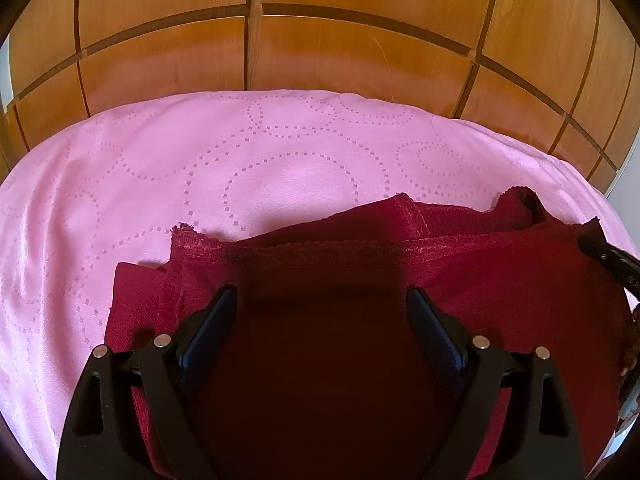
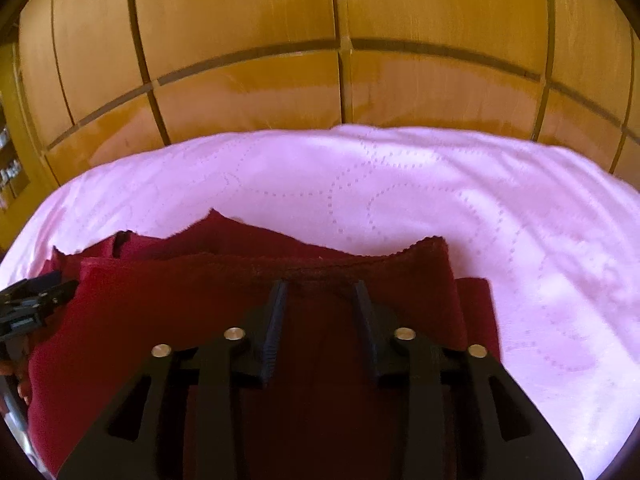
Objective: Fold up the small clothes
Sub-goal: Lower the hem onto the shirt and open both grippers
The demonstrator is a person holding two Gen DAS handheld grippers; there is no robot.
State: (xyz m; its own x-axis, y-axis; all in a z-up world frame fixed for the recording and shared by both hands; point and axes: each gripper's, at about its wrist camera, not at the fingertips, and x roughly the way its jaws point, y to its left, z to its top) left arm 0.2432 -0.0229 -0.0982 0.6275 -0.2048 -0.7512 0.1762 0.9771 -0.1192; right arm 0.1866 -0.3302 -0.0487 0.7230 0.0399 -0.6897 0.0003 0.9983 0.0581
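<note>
A dark red garment [image 1: 480,272] lies partly folded on a pink bedspread [image 1: 240,160], its hemmed edges bunched toward the far side. My left gripper [image 1: 322,292] hovers over the garment's near part, jaws wide apart with only flat cloth below them. In the right wrist view the same garment [image 2: 160,292] fills the lower left. My right gripper [image 2: 320,286] stands over its far hem, jaws a narrow gap apart, and no fold of cloth is pinched between the pads. Each gripper shows at the edge of the other's view: the right one [image 1: 612,260], the left one [image 2: 32,304].
The bedspread [image 2: 440,200] has a dotted ring pattern and spreads beyond the garment on the far side and to both sides. Wooden wardrobe doors [image 1: 320,40] rise right behind the bed's far edge. Shelves [image 2: 8,168] show at the far left.
</note>
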